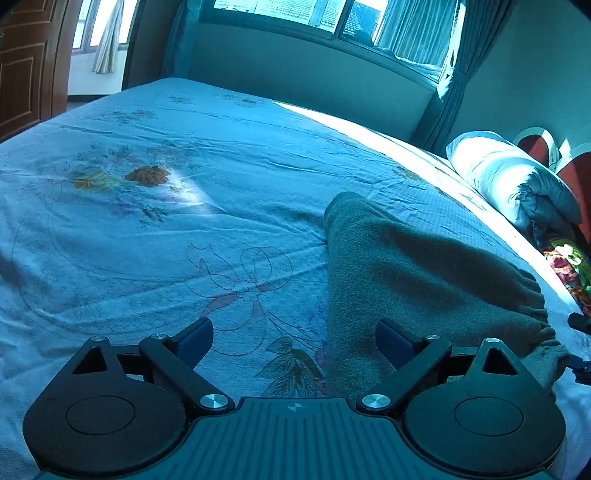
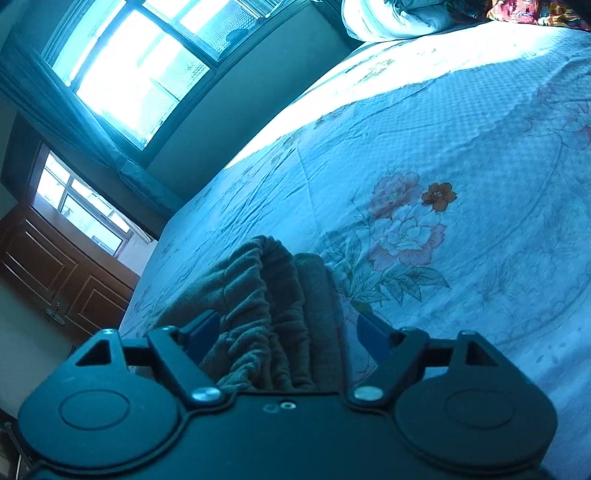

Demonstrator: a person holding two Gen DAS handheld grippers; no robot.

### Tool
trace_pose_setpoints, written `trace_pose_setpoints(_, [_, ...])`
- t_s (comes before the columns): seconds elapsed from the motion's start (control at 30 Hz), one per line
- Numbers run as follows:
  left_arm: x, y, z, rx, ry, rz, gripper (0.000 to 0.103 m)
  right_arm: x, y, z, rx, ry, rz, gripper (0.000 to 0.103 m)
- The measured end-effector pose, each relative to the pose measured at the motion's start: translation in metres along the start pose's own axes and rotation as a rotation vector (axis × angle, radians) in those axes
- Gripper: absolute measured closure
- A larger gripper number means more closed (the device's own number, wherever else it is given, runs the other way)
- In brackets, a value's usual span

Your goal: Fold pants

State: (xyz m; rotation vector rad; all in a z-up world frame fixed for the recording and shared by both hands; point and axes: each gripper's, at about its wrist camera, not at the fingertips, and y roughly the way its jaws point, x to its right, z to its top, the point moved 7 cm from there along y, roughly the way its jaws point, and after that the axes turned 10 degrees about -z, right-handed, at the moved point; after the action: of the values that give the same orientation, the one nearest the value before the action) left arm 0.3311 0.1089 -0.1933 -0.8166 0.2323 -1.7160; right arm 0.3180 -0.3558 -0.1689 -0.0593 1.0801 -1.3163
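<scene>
The grey-brown fleece pants (image 1: 406,266) lie folded lengthwise on the bed. Their gathered elastic waistband (image 1: 532,299) is at the right and the narrow end points away towards the window. My left gripper (image 1: 294,326) is open just above the sheet at the pants' left edge. Its right finger (image 1: 391,339) is over the cloth and its left finger over bare sheet. In the right wrist view the bunched waistband (image 2: 258,295) sits between the jaws of my right gripper (image 2: 287,319). That gripper is open, and its right pad stands apart from the cloth.
The bed (image 1: 166,229) has a pale blue sheet printed with flowers. A rolled white duvet (image 1: 513,177) and a flowered cloth (image 1: 569,262) lie at the headboard end. A window with curtains (image 1: 413,33) runs along the far wall. A brown wooden door (image 1: 26,74) stands at the left.
</scene>
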Motion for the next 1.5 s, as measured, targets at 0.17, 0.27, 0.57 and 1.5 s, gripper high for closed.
trace_pose_setpoints(0.17, [0.009, 0.028, -0.002, -0.066, -0.069, -0.120, 0.009, 0.012, 0.021, -0.005, -0.095, 0.087, 0.026, 0.026])
trace_pose_setpoints(0.27, [0.013, 0.040, -0.005, -0.093, -0.067, -0.135, 0.009, 0.007, 0.027, -0.008, -0.116, 0.084, 0.073, 0.026])
trace_pose_setpoints(0.57, [0.009, 0.057, 0.002, -0.116, -0.129, -0.237, 0.028, -0.006, 0.049, -0.012, -0.153, 0.054, 0.103, 0.027])
trace_pose_setpoints(1.5, [0.034, 0.061, 0.047, -0.074, -0.122, -0.439, 0.081, -0.101, 0.021, 0.008, -0.136, -0.274, 0.209, 0.065])
